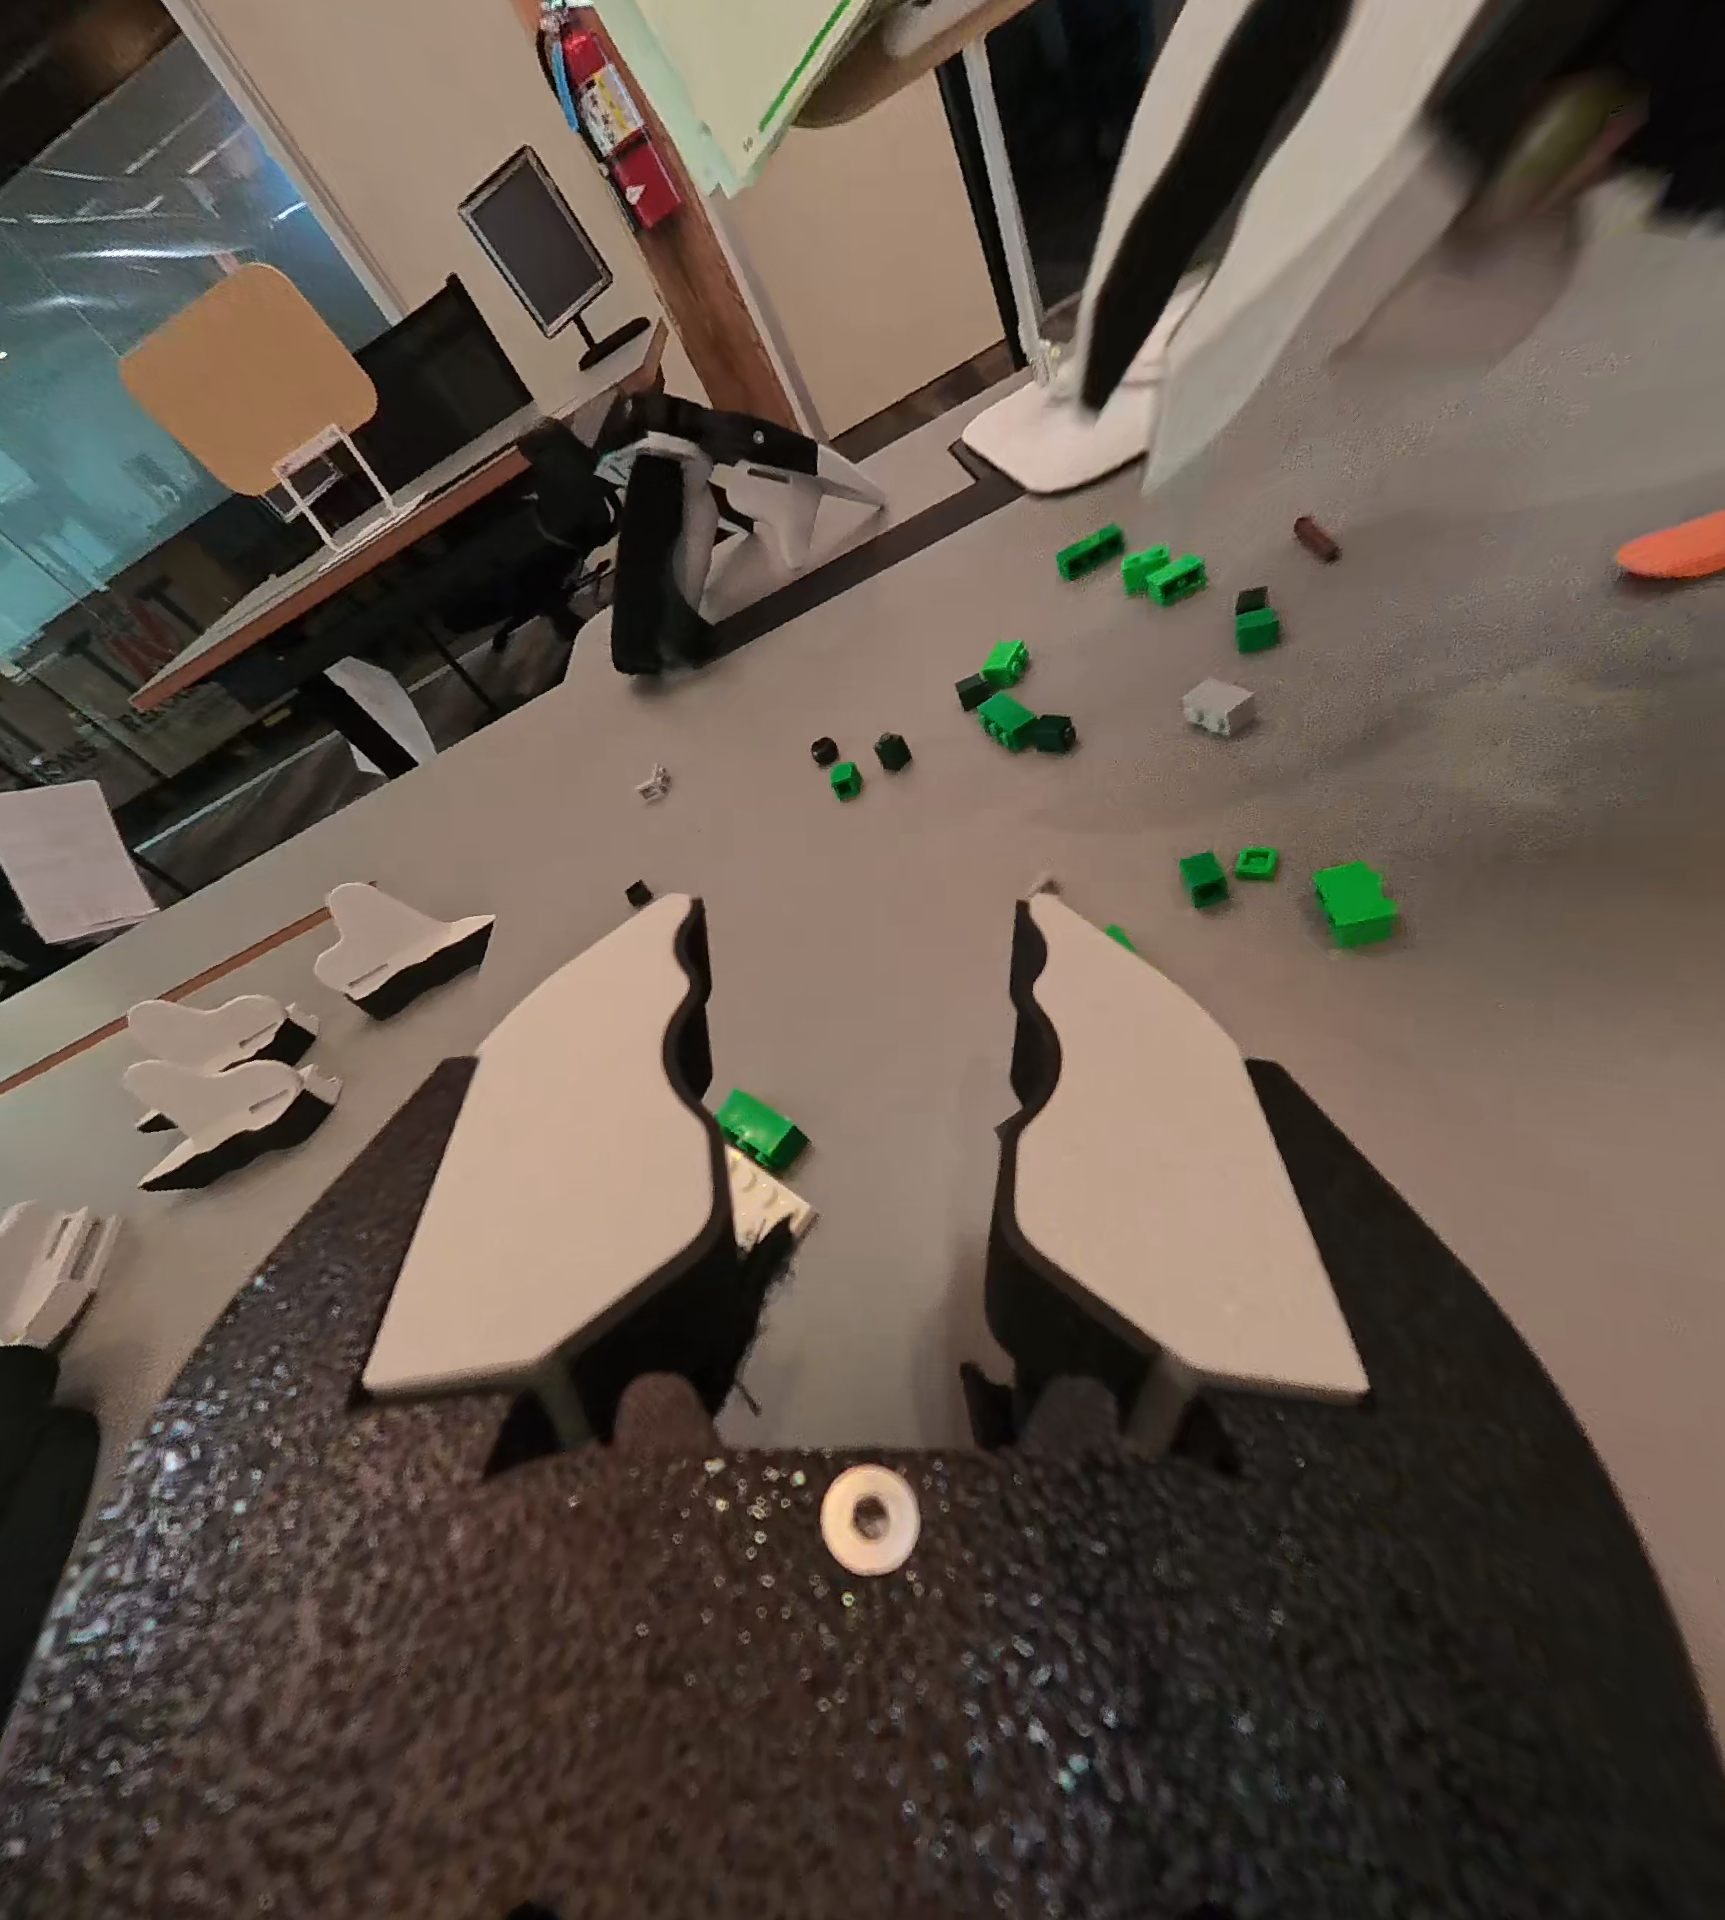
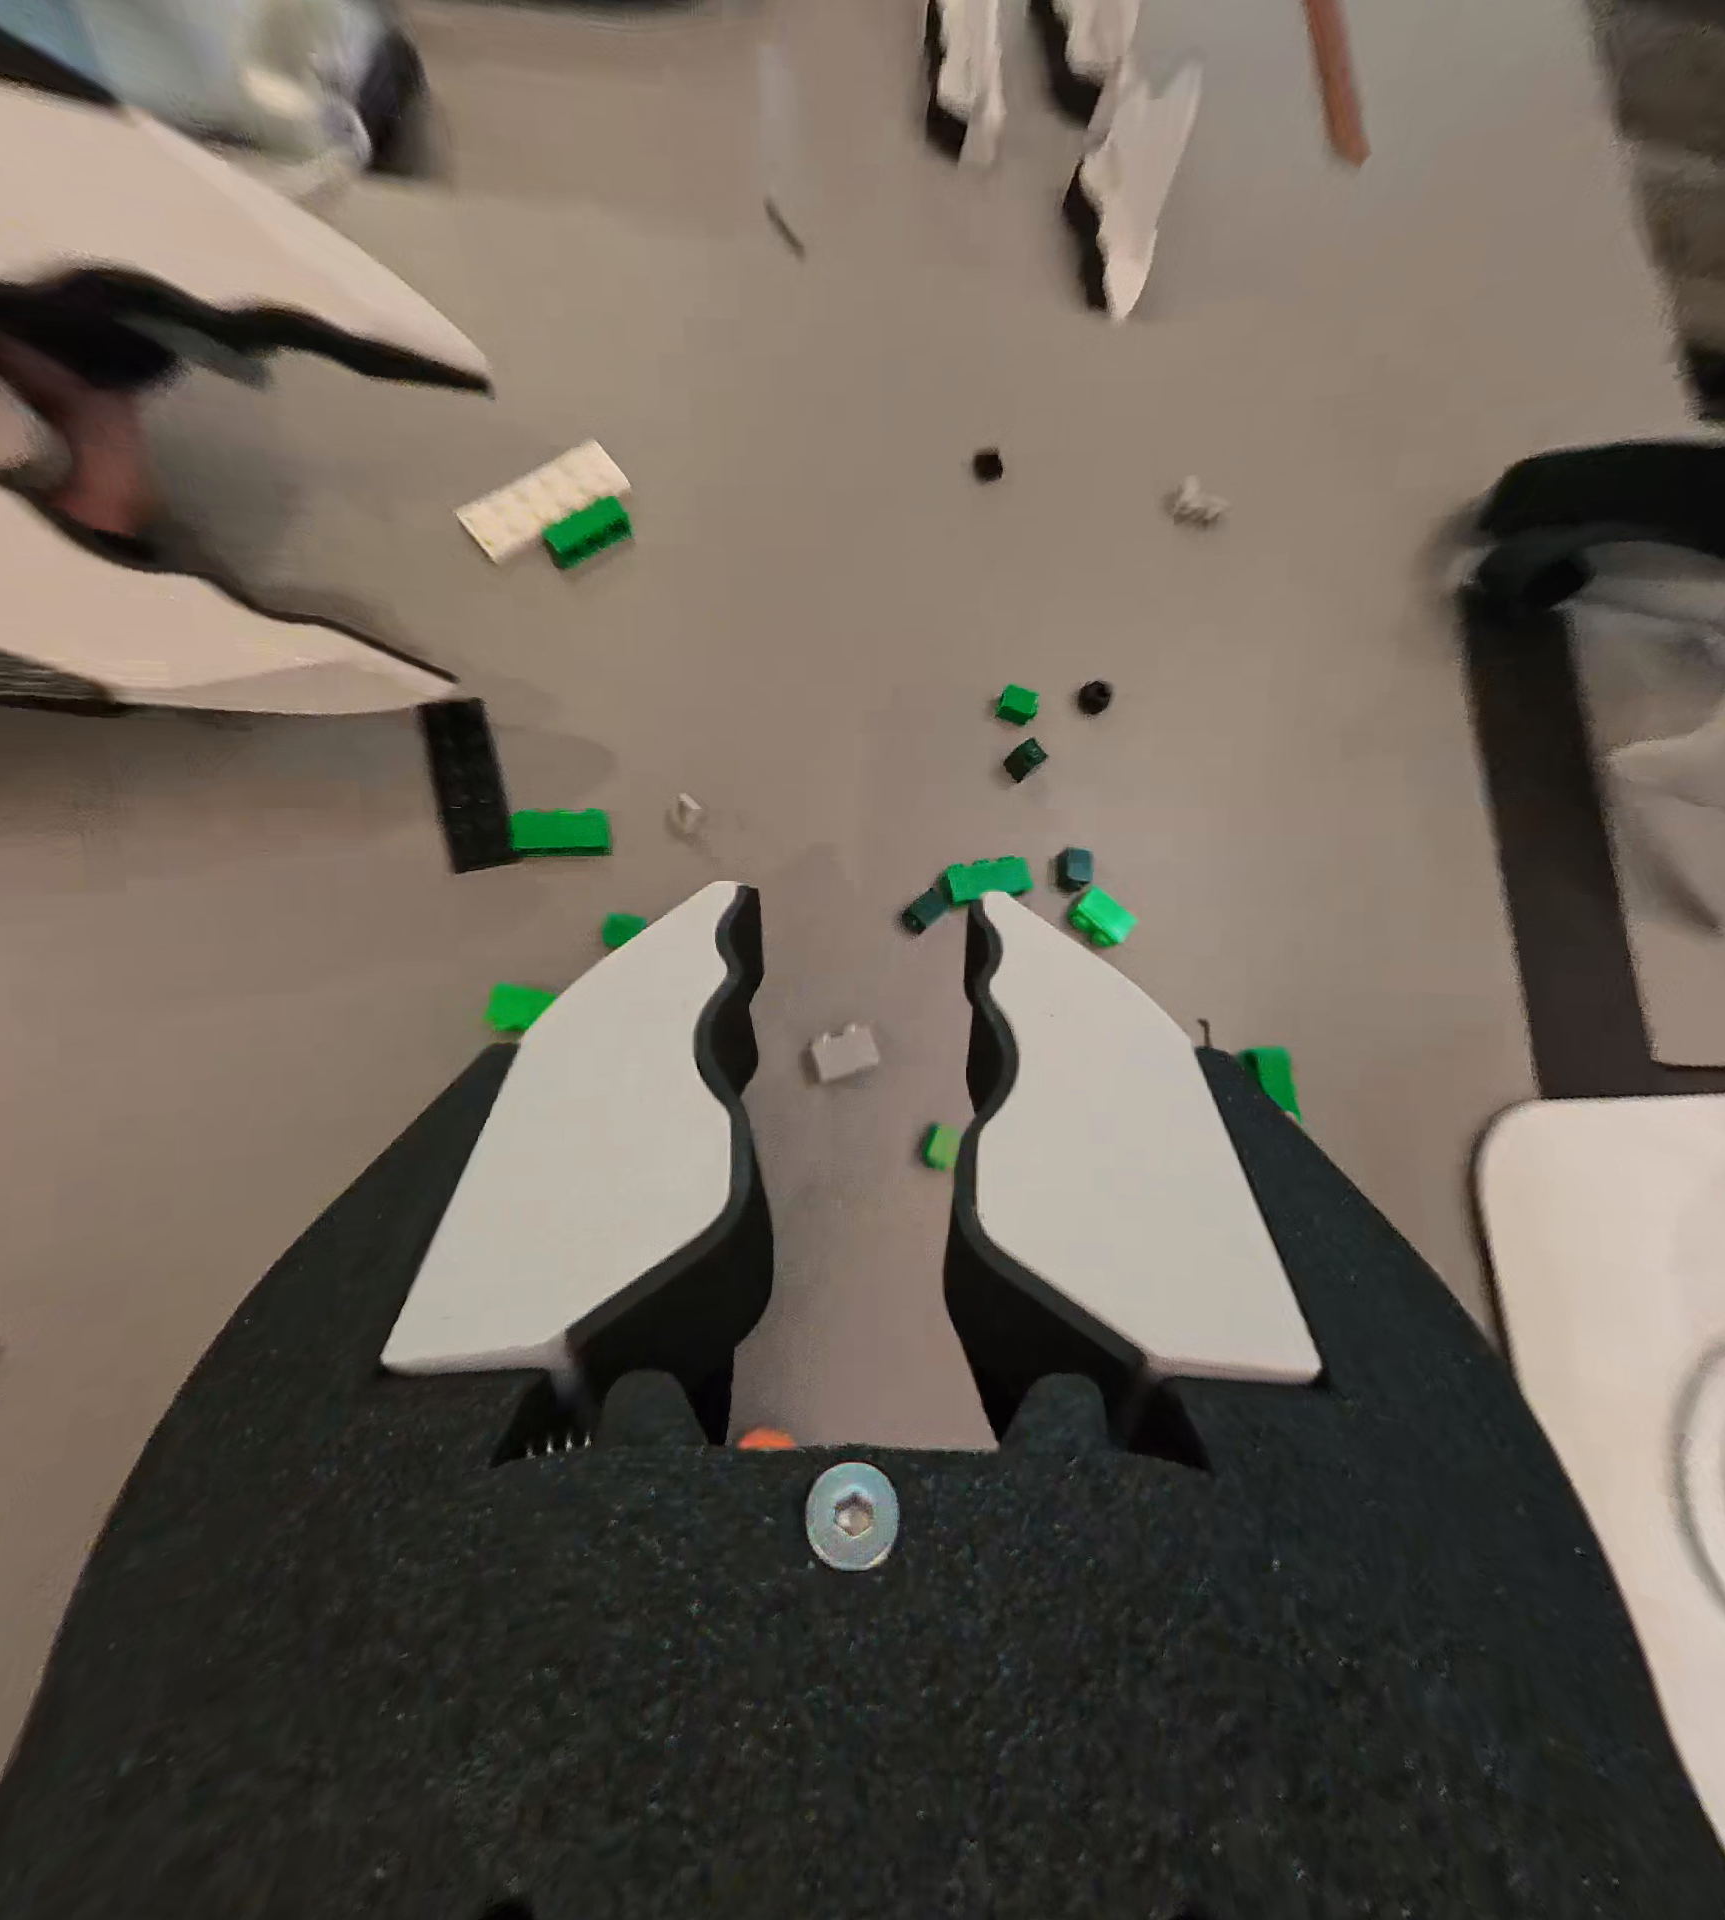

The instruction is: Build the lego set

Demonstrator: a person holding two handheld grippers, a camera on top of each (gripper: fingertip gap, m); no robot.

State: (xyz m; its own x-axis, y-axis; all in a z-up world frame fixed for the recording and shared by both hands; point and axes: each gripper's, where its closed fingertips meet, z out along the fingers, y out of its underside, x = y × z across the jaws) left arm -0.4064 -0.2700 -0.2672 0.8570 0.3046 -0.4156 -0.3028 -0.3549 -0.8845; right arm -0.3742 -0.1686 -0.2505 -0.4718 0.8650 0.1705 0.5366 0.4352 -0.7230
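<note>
We see both jaws parted and empty — left hand-held gripper [image 1: 863, 914] beside a green brick [image 1: 760, 1125]; right hand-held gripper [image 2: 863, 904] above a grey brick [image 2: 844, 1052]; loose pieces scatter the grey bench [image 2: 837, 364].

A red extinguisher [image 1: 619, 109] hangs on a wooden post [image 1: 723, 281]; a monitor [image 1: 538, 247] stands just left of the post, spare white fingers [image 1: 401, 948] lower left.

The left wrist view sits low behind its tongs [image 1: 863, 914], tilted, looking across the counter [image 1: 1460, 1195] toward an office. The right wrist view looks steeply down between its tongs [image 2: 863, 904], close to the counter [image 2: 214, 1039]. Both share the scattered green bricks [image 1: 1009, 717] [image 2: 988, 881] and the white plate [image 1: 770, 1195] [image 2: 525, 499].
</note>
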